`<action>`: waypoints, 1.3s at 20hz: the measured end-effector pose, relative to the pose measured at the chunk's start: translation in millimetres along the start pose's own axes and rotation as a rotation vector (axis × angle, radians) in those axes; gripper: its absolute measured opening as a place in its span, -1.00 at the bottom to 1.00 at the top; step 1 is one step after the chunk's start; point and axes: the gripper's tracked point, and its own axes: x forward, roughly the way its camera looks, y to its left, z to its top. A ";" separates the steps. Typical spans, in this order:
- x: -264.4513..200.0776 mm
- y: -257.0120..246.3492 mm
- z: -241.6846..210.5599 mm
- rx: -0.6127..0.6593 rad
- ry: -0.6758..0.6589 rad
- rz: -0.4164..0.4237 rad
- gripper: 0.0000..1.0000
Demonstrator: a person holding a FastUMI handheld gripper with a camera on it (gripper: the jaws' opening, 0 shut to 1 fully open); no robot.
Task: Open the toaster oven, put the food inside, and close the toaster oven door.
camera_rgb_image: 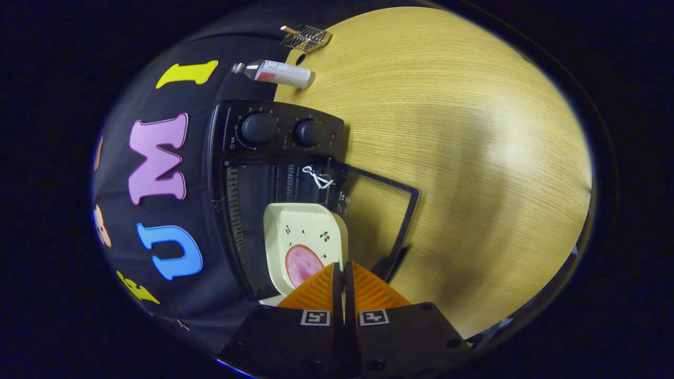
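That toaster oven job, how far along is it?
The toaster oven already has its door open. The tongs are nearly closed on the rim of the plate carrying the food, at the oven's mouth. Left: push it in, let go, close the door.

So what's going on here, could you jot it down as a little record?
oven door: toaster oven door open, lying over the table
food: pink slice on a cream plate, in the oven's mouth
gripper: fingers nearly together, pinching the plate's near edge
also on table: a tube and a small wire rack, beyond the oven
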 end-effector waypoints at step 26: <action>81.9 62.8 -27.8 0.241 -0.140 -0.017 -0.75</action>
